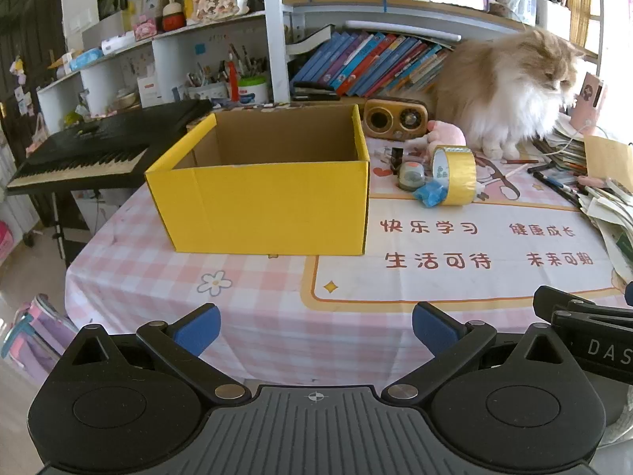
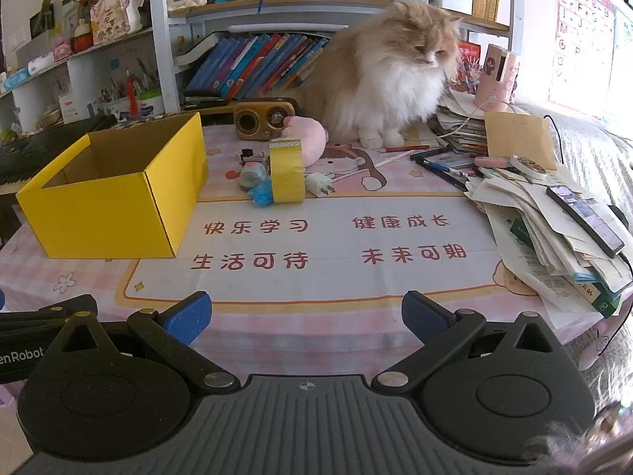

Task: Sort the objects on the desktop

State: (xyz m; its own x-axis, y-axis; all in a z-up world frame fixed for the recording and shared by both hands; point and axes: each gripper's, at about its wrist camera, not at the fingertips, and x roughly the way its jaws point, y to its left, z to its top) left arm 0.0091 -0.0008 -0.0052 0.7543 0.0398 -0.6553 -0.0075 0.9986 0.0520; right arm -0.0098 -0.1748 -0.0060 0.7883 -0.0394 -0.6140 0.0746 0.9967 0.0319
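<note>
- Left wrist view: we judged that the sorting had not begun, because the yellow box (image 1: 259, 182) stood empty on the table (image 1: 158, 277) and nothing was gripped. The left gripper (image 1: 315, 328) was released, its blue pads spread wide with only the checked cloth between them.
- From this claw the box lay at about 11 o'clock, near, while the small things lay at about 1 o'clock, well apart from the pads: the yellow tape roll (image 1: 455, 176) standing on its edge, the crumpled blue piece (image 1: 429, 194) touching it in front, and the small round gadget (image 1: 411, 174) just beside it. The cat (image 1: 506, 87) sat behind them, near the pink plush toy (image 1: 447, 134).
- Right wrist view: the right gripper (image 2: 306, 318) was also released and held nothing. The tape roll (image 2: 287, 172) lay at about 12 o'clock, well apart, with the white charger plug (image 2: 319, 184) just beside it at its right and the box (image 2: 114, 194) at about 10 o'clock.
- We think the next move called for a long reach forward over the printed mat to one small thing, probably the tape roll, then a carry to the box. The cat close behind could move and disturb the reach.
</note>
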